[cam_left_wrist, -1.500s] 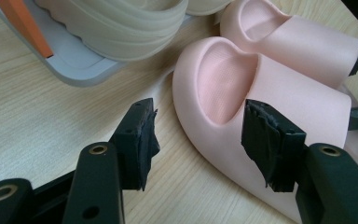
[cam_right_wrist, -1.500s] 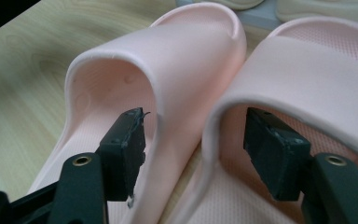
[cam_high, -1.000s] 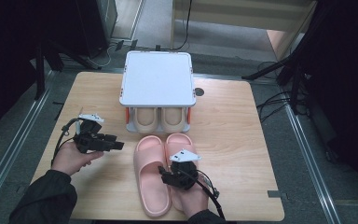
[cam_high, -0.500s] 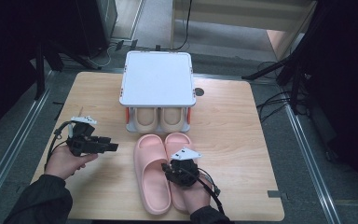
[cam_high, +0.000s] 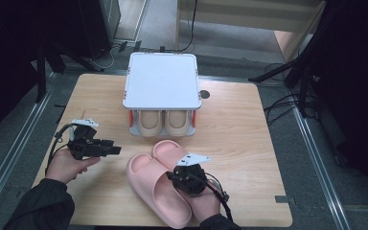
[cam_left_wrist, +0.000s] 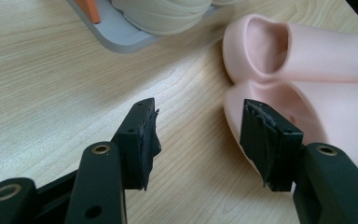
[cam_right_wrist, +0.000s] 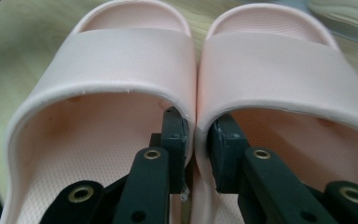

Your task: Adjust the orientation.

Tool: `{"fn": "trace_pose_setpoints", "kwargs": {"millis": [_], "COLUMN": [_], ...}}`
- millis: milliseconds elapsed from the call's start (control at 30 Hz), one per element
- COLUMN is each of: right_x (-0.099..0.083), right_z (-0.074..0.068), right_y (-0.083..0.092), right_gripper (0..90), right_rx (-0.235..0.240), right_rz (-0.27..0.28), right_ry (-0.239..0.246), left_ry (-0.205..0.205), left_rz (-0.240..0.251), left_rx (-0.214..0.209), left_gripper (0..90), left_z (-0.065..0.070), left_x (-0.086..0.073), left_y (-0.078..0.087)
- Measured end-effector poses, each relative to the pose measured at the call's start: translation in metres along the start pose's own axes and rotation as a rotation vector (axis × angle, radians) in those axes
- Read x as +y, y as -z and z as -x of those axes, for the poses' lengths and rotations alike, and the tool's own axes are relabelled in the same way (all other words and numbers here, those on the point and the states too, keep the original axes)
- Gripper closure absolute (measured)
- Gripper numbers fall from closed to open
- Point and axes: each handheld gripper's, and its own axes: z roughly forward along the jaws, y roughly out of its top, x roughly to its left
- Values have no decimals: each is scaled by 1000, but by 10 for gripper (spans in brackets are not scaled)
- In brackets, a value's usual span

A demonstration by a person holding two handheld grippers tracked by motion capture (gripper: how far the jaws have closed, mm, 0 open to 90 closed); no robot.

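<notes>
Two pink slippers (cam_high: 155, 189) lie side by side on the table's near middle, toes pointing toward the rack. My right gripper (cam_high: 176, 175) sits over their heels. In the right gripper view its jaws (cam_right_wrist: 196, 135) have just been closing, one inside each slipper, and now pinch the two touching inner walls together. My left gripper (cam_high: 115, 150) hovers left of the slippers, pointing at them. It stands open with only bare table between its fingers (cam_left_wrist: 198, 135); the nearer pink slipper (cam_left_wrist: 307, 112) lies just beyond its right jaw.
A white-topped shoe rack (cam_high: 162, 79) stands at the back middle of the wooden table (cam_high: 235, 124), with a beige pair of slippers (cam_high: 165, 123) on its lower shelf. A small dark hole (cam_high: 204, 94) sits right of the rack. The floor around is dark, with cables.
The left hand has drifted slightly toward the table's left edge. The right hand stays at the slippers' heels.
</notes>
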Motion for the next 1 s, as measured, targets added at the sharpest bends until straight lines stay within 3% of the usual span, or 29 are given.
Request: {"fn": "trace_pose_setpoints", "kwargs": {"millis": [133, 500, 700, 1000], "right_x": [5, 22, 33, 55], "right_z": [4, 26, 28, 23], "right_y": [1, 5, 6, 10], "right_gripper": [790, 790, 794, 795], "right_rx": [80, 233, 242, 326], "right_rz": [-8, -23, -38, -72], "right_ry": [52, 98, 134, 212], "left_ry": [-4, 22, 41, 67], "left_rz": [9, 23, 33, 51], "left_rx": [5, 23, 41, 53], "left_gripper": [451, 449, 449, 447], "left_z": [-2, -4, -6, -6], "left_x": [-1, -9, -18, -29], "left_y": [2, 11, 19, 28]}}
